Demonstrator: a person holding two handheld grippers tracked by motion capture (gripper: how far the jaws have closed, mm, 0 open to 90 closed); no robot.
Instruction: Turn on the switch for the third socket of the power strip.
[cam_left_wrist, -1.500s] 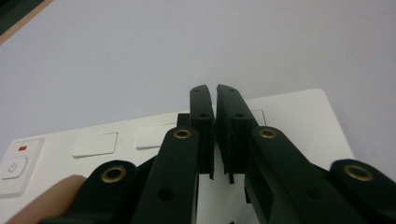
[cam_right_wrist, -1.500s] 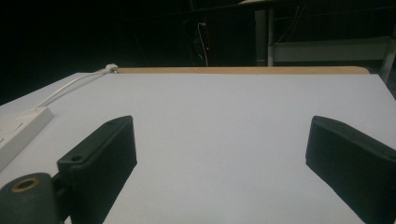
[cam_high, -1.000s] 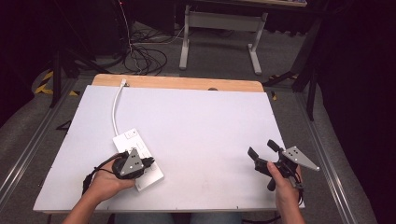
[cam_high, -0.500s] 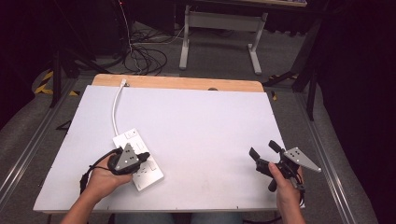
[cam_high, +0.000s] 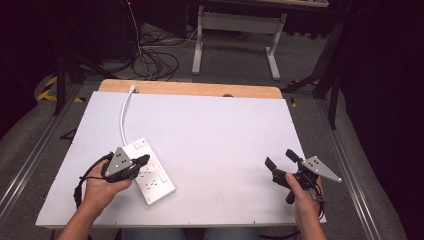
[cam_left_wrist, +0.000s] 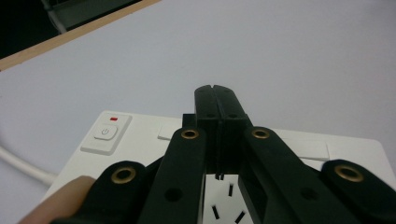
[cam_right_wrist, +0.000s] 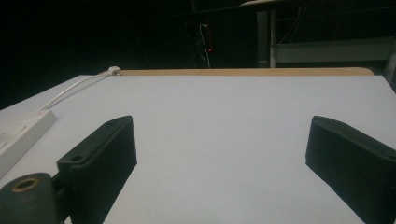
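Note:
A white power strip (cam_high: 152, 172) lies on the white table (cam_high: 220, 135) at the front left, its cord (cam_high: 124, 115) running to the back edge. My left gripper (cam_high: 142, 161) rests over the strip, jaws shut with nothing between them. In the left gripper view the shut gripper (cam_left_wrist: 216, 91) sits above the strip (cam_left_wrist: 303, 149), near its switch (cam_left_wrist: 106, 133) with a red light. My right gripper (cam_high: 280, 160) hovers at the front right, jaws wide open and empty. The right gripper view has that open gripper (cam_right_wrist: 219, 149) over bare table, the strip (cam_right_wrist: 21, 135) at far left.
A wooden strip (cam_high: 190, 89) edges the table's back. Behind it on the floor are tangled cables (cam_high: 155, 57) and a white stand's legs (cam_high: 235, 30). Metal rails (cam_high: 30, 155) run along both sides of the table.
My left gripper has slid a little forward over the power strip. The right gripper has shifted slightly toward the table's front edge, still open.

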